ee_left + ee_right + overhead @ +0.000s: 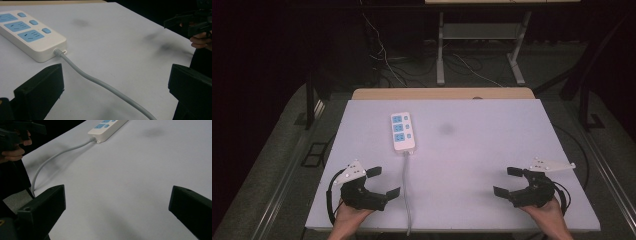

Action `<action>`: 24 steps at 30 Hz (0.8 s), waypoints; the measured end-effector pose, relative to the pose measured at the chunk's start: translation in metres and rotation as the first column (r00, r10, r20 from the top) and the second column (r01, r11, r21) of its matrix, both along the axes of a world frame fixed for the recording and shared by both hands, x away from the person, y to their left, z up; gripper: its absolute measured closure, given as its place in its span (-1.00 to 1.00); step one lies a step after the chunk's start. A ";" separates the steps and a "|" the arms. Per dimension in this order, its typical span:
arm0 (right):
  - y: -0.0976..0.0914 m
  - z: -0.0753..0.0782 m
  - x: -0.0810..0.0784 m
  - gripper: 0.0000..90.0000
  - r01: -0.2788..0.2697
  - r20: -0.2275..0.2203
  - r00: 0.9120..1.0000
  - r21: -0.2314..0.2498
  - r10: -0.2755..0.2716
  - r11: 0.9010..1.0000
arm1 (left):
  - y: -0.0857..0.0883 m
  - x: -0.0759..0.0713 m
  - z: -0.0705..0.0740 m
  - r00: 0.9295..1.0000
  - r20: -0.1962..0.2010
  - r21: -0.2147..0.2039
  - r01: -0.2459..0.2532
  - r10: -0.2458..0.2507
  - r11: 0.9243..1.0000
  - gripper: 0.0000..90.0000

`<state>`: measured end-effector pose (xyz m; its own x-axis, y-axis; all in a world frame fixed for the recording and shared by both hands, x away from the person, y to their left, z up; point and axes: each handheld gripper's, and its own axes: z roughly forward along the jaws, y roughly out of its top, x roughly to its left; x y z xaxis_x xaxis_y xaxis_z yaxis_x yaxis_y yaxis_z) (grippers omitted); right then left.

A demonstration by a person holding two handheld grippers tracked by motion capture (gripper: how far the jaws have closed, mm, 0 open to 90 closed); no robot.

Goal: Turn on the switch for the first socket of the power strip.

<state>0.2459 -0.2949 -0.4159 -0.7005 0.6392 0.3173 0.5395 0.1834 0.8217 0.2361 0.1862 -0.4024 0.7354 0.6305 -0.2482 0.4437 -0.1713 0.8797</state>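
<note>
A white power strip (402,131) with three blue socket faces and small blue switches beside them lies flat on the white tabletop (472,165), left of centre and toward the far half. Its grey cord (406,190) leaves the near end and runs along the surface toward the person, passing over the near edge of the tabletop. In the left gripper view the power strip (30,35) sits at upper left and the cord (100,82) curves away from it between the two black jaws. In the right gripper view the power strip (107,127) is at the top, with the cord (57,153) bending off to the left and down over the edge.

The left gripper (381,182) hovers near the front left corner of the tabletop, just left of the cord, its jaws spread wide with nothing between them. The right gripper (508,181) hovers near the front right corner, well apart from the power strip, its jaws likewise spread wide and empty. Each is held by a hand coming in from the near edge.

A faint dark smudge (446,129) marks the tabletop to the right of the power strip. Beyond the far edge, cables lie on the floor around the legs of a metal stand (482,45).
</note>
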 end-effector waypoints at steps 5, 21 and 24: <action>0.000 0.000 0.000 -0.99 -0.001 0.000 1.000 -0.003 0.001 1.000 | 0.000 0.001 0.002 1.000 -0.010 0.011 0.007 -0.006 1.000 -1.00; 0.000 -0.001 -0.001 -0.99 -0.005 0.003 1.000 -0.008 0.005 1.000 | -0.002 0.015 0.015 0.999 -0.036 0.021 0.035 -0.034 0.999 -1.00; 0.001 -0.001 -0.001 -0.99 -0.006 0.002 1.000 -0.010 0.006 1.000 | -0.003 0.020 0.018 0.999 -0.040 0.025 0.037 -0.036 0.999 -1.00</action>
